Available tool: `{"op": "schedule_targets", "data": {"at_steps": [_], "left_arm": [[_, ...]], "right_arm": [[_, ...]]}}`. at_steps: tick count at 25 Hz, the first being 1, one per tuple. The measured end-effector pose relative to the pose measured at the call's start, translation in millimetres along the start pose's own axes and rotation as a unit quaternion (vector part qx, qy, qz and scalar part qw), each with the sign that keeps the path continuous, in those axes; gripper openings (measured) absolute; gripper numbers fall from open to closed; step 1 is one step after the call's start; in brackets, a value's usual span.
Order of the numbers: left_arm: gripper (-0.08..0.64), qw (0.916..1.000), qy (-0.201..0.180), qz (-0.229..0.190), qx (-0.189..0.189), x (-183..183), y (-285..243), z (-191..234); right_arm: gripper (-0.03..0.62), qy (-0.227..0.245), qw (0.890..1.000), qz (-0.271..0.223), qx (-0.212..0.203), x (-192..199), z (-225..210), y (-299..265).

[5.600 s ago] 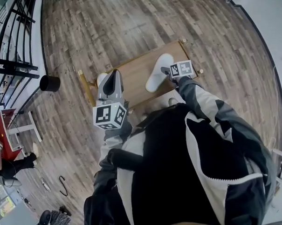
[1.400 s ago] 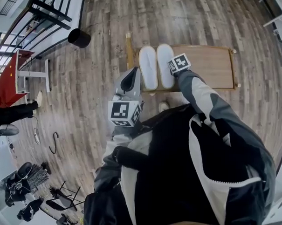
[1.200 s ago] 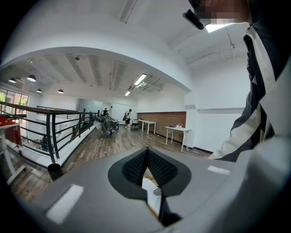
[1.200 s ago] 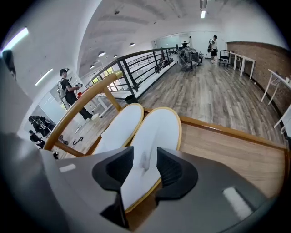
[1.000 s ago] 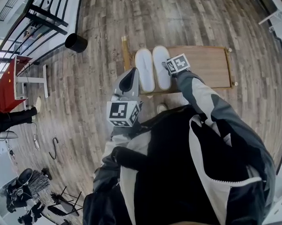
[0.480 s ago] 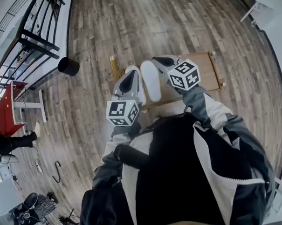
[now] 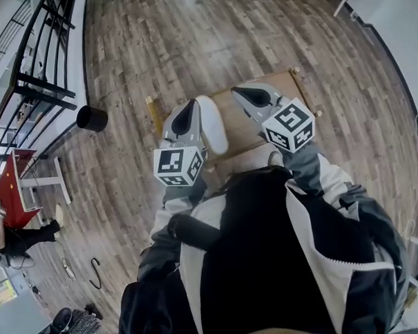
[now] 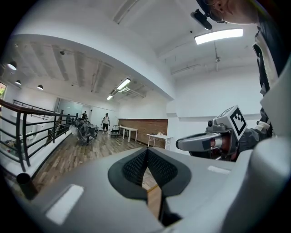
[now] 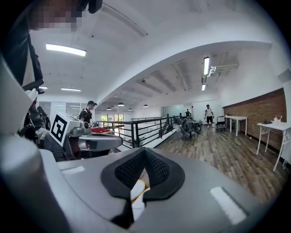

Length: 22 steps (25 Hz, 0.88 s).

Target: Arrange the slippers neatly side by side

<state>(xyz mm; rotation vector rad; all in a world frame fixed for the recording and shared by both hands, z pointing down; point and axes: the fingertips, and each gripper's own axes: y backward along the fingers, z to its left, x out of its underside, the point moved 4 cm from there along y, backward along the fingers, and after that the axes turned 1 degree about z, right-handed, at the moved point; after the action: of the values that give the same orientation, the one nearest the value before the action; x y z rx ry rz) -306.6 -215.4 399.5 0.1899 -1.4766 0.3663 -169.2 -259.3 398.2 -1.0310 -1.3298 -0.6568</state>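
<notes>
Left tongs [image 7: 187, 106] and right tongs [image 7: 241, 94] both shut, empty, held above the bench [image 7: 243, 133]; one white slipper [image 7: 212, 125] lies on it, mate hidden behind left tongs; judged light, soft, floppy; best pinched at heel rim.

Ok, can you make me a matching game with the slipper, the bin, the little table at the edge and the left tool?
Things:
1. slipper
2. bin
3. little table at the left edge
4. left tool

Matches:
A. red
B. shut, holding nothing
C. white
D. black

Pairs: 1-C, 2-D, 3-A, 4-B
</notes>
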Motion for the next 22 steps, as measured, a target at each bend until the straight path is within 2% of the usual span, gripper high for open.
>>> {"op": "schedule_targets", "data": {"at_steps": [22], "left_arm": [[0.018,0.9998,0.009,0.011,-0.012,8.2,-1.2,-10.7]], "right_arm": [[0.002,0.015,1.000,0.000,-0.019,4.6,2.7,-1.3]]}}
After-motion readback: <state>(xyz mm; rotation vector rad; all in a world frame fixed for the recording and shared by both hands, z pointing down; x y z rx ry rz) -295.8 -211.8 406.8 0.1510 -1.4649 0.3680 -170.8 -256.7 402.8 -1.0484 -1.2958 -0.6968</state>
